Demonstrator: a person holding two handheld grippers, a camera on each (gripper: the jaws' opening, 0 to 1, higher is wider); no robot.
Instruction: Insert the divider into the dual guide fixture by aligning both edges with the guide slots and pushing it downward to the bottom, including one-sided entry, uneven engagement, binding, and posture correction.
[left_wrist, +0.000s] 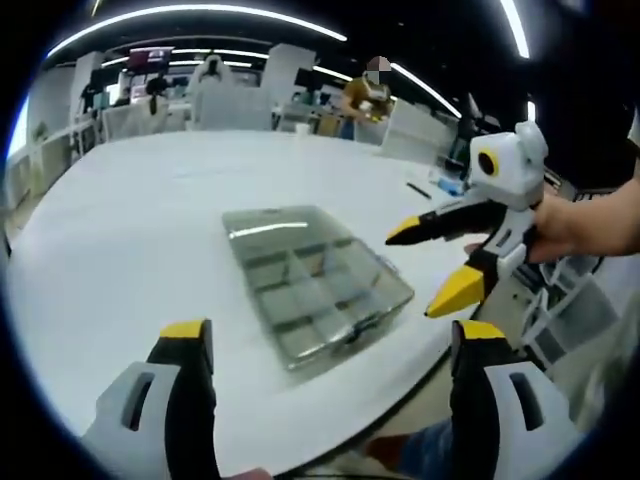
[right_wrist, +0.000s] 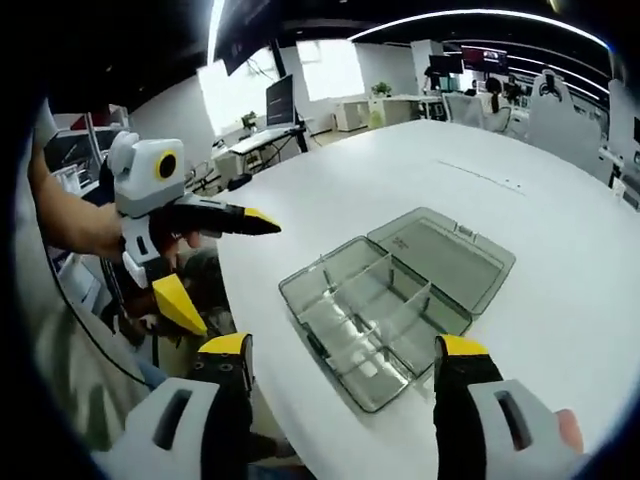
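Note:
A clear grey compartment box (left_wrist: 315, 285) lies on the white table (left_wrist: 140, 220) with its lid (left_wrist: 272, 228) folded flat open. Thin dividers (right_wrist: 375, 290) stand inside the tray and split it into several cells. My left gripper (left_wrist: 332, 332) is open, its yellow-tipped jaws wide apart on the near side of the box, nothing between them. My right gripper (left_wrist: 420, 270) comes in from the right, held by a hand, open and empty, just off the box's corner. In the right gripper view the box (right_wrist: 395, 300) lies ahead of the open right gripper (right_wrist: 343, 346), and the left gripper (right_wrist: 235, 275) hovers beyond the table edge.
The curved table edge (right_wrist: 262, 360) runs close to the box's near side. A small dark pen-like item (left_wrist: 418, 190) lies far across the table. Office desks, chairs (left_wrist: 212, 72) and monitors (right_wrist: 280, 100) fill the background, with a person (left_wrist: 365, 95) standing there.

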